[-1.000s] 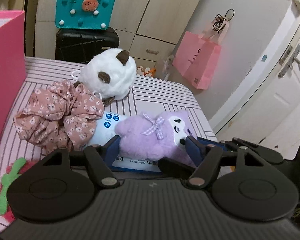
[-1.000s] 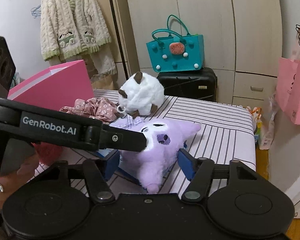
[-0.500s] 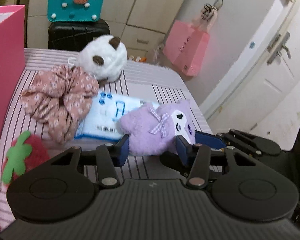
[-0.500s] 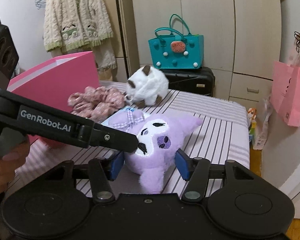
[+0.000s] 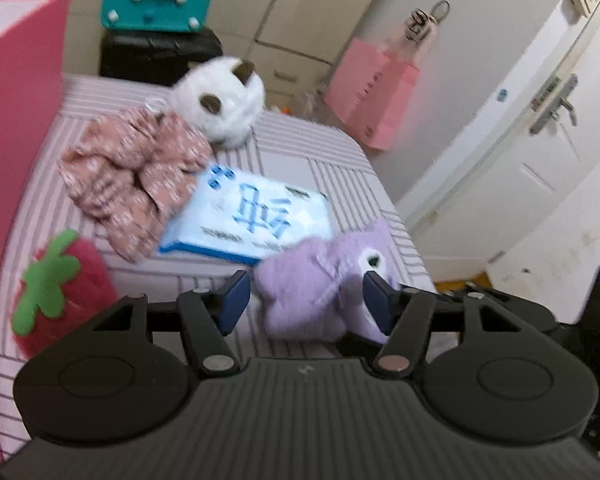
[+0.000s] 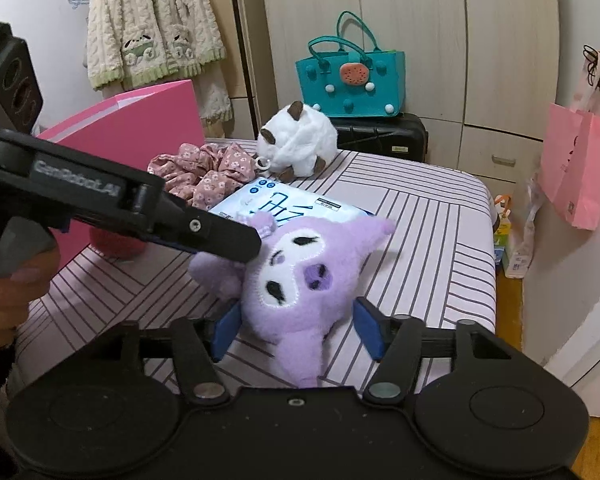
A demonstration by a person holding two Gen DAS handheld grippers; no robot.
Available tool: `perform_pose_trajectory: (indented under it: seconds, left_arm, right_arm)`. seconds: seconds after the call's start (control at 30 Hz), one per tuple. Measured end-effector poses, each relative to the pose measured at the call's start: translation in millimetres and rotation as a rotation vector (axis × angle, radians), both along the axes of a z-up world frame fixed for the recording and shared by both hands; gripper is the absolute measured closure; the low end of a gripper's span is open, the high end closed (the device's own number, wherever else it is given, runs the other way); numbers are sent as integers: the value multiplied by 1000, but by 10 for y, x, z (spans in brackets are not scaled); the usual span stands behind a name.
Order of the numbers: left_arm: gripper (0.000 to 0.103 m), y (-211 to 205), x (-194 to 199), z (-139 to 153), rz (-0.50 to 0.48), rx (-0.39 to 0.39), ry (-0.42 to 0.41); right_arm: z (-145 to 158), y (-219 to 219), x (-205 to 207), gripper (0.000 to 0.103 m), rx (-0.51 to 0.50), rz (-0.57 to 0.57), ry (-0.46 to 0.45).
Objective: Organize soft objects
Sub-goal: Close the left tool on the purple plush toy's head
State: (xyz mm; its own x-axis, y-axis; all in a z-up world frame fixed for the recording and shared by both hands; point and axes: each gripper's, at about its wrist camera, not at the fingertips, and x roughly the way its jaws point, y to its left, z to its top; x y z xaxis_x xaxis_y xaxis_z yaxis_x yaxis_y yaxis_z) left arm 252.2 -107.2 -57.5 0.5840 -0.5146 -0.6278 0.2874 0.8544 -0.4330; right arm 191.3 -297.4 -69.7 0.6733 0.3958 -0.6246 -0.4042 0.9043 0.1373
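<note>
Striped table (image 5: 332, 160): strawberry plush (image 5: 56, 292) half-hidden.

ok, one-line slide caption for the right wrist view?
Right gripper open around a purple plush on the striped table, left gripper touching it.

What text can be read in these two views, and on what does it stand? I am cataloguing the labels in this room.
"GenRobot.AI": white print on the black arm of the left tongs, slightly blurred.
Large blue characters on the flat white-and-blue soft packet: too blurred to read; its small print too.
Small dark mark on the pink paper bag: too small to read.
Nothing else legible.
</note>
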Motion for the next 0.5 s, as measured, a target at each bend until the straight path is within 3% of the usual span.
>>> perform_pose_trajectory:
  seconds: [0.07,0.17,0.2,0.27,0.5]
  left_arm:
    - [48,-24,4,-17,-2,23,-19]
    - [56,-5,32,-70,-6,-13,14]
    - [56,-1,38,-83,-6,-21,21]
    - [56,18,46,-102,0,-35,32]
    - [57,-6,33,-150,2,-59,49]
  right_arm:
    - [-2,-21,4,31,28,-13,3]
    - [-6,-47,22,33,69,-34,12]
    - [-3,-51,21,41,80,-36,14]
    - [9,-51,20,46,85,-51,19]
    - [2,33,10,47,44,-94,38]
